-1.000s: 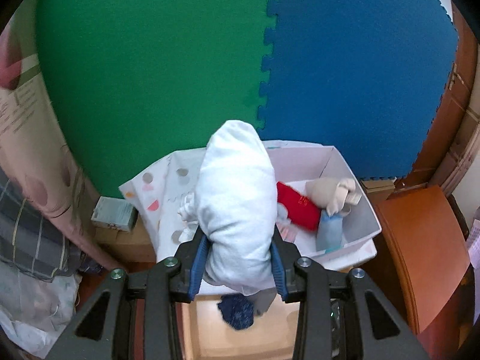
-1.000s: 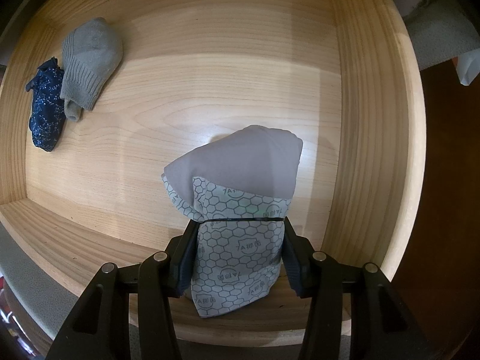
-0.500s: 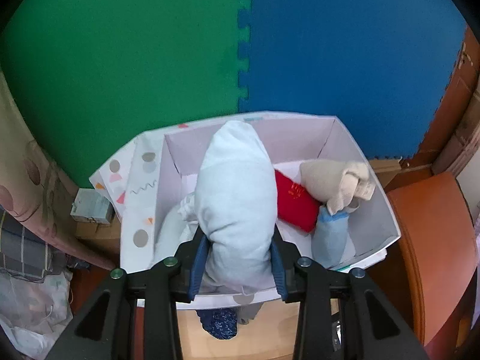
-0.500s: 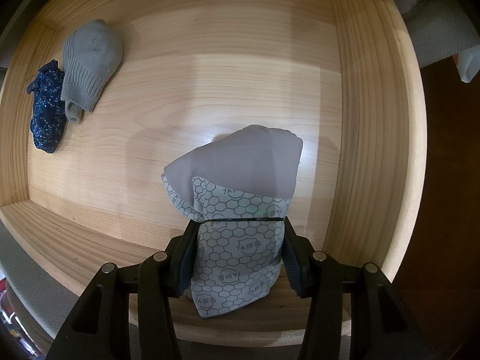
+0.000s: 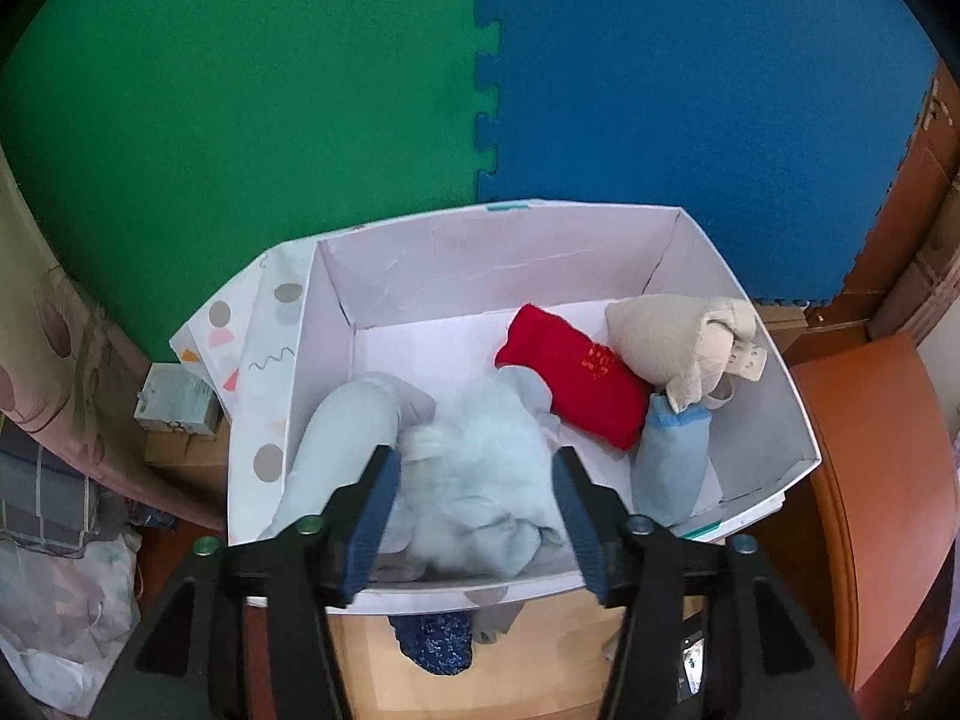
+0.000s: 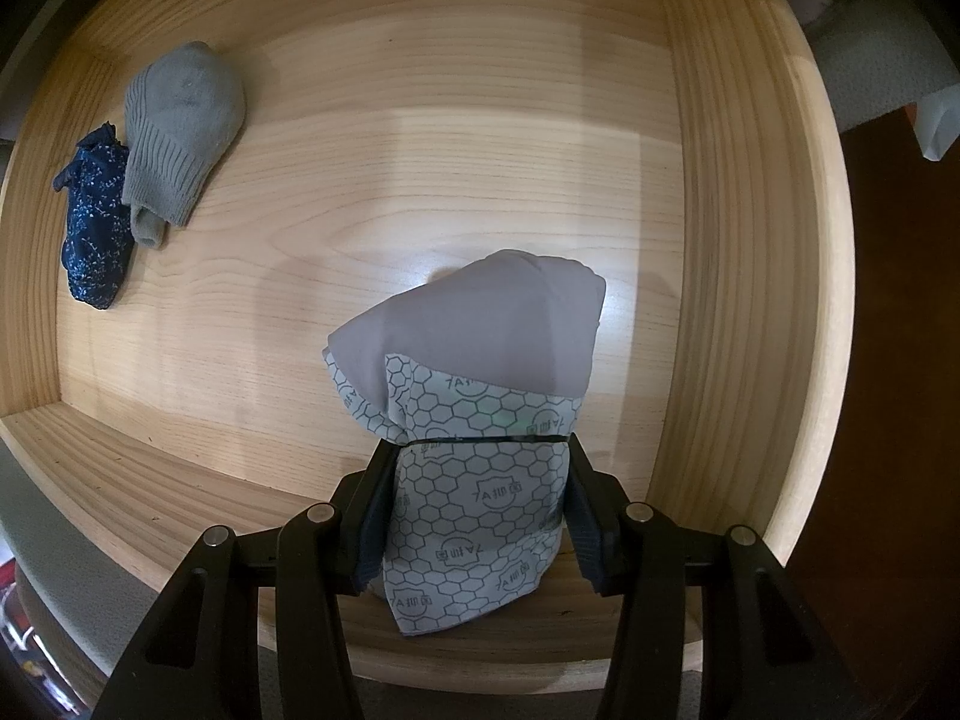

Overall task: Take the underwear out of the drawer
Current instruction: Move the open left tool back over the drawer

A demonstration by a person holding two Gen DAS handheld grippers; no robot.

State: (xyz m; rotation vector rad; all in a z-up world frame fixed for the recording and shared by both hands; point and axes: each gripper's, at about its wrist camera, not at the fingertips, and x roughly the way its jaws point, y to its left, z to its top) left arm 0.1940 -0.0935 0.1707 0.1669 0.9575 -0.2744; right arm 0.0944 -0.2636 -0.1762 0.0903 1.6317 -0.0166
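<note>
My left gripper (image 5: 474,457) hangs over the near end of a white cardboard box (image 5: 480,264). Its jaws are opening, and a pale white-blue cloth bundle (image 5: 480,510) lies loose between them, slumping into the box. A red roll (image 5: 570,384), a beige bundle (image 5: 666,336), a light blue roll (image 5: 672,468) and another pale roll (image 5: 342,438) also lie in the box. Pointing straight down into the wooden drawer (image 6: 738,240), my right gripper (image 6: 478,447) is shut on a grey folded underwear (image 6: 480,348) with a honeycomb print. A grey sock (image 6: 180,126) and a navy speckled piece (image 6: 96,240) lie at the drawer's far left.
Green (image 5: 240,120) and blue foam mats (image 5: 690,90) cover the floor beyond the box. An orange-brown wooden panel (image 5: 870,480) stands to the right. A patterned curtain (image 5: 54,360) and a small grey carton (image 5: 174,408) are at the left. The drawer's edge shows under the box.
The left gripper came down over the white box and its jaws spread; the pale bundle slipped from the grip into the box. The right gripper and its underwear have not moved.
</note>
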